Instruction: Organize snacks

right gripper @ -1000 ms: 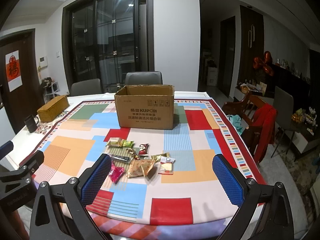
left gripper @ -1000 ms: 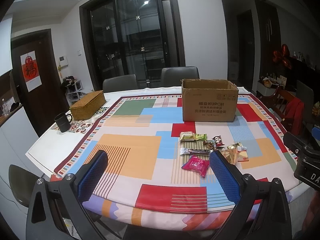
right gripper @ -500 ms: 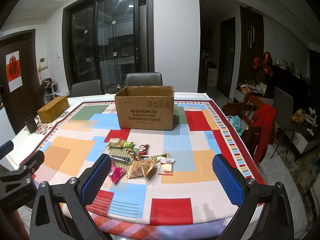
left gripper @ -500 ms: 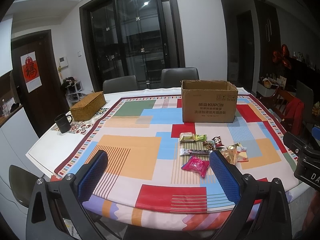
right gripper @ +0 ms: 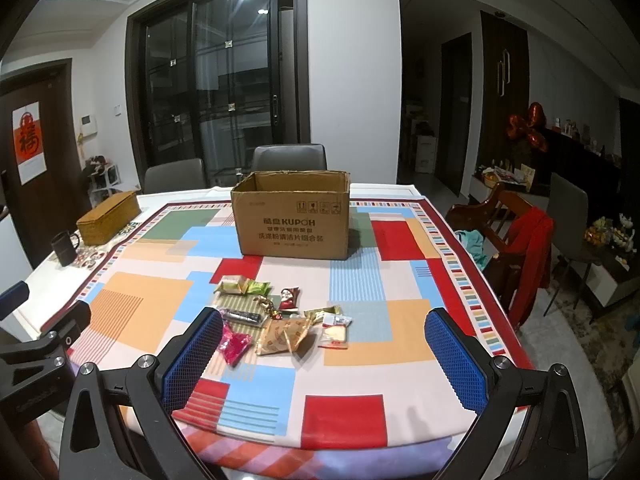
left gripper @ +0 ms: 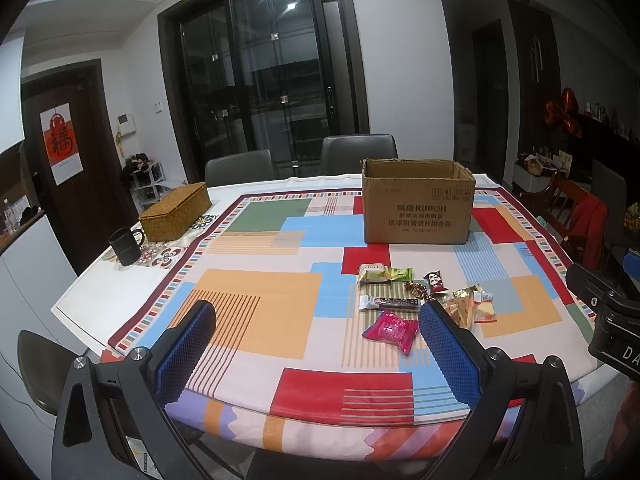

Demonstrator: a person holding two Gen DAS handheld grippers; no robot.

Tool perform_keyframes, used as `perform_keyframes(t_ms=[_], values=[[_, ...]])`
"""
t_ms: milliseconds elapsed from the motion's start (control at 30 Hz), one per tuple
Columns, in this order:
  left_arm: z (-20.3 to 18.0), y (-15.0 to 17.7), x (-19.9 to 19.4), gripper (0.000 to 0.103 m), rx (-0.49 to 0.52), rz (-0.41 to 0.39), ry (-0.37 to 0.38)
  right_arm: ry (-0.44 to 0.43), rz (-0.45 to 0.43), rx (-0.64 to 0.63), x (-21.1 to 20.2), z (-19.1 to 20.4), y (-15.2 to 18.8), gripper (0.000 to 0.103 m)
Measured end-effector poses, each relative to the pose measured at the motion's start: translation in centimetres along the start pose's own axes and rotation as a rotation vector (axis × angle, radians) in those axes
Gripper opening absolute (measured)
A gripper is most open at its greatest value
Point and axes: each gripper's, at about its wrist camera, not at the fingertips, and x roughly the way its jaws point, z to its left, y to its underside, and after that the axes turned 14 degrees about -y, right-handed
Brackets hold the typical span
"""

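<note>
Red garment (right gripper: 530, 256) on chair, right view only

Occlusions and cut-offs, both wrist views.

Cardboard box (left gripper: 418, 212): interior hidden behind its front wall in both views; small print under the brand line too fine to read. Right gripper (left gripper: 608, 320): only a black part enters at the right edge of the left wrist view, fingers out of frame, label cut after "DA". Left gripper (right gripper: 36, 344): likewise cropped at the lower left edge of the right wrist view. Pink packet (right gripper: 234, 342): partly covered by the near blue pad (right gripper: 192, 360). Tan wrapper (left gripper: 460, 310): partly hidden by a blue pad in the left wrist view. Wrapper text illegible.
</note>
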Motion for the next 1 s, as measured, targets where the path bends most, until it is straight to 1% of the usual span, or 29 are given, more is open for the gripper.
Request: perform_keyframes(t_ms=[667, 867, 1000], values=[[-0.3, -0.3, -0.1, 0.103, 0.015, 0.005, 0.007, 0.001, 0.01, 0.007, -0.1, -0.1, -0.2, 0.103], [-0.5, 0.0, 0.4, 0.103, 0.022, 0.01, 0.019, 0.0, 0.015, 0.008, 0.6, -0.3, 0.3, 0.102], [-0.9, 0.1, 1.0, 0.103, 0.032, 0.016, 0.029, 0.001, 0.032, 0.016, 1.8, -0.8, 0.8, 0.102]])
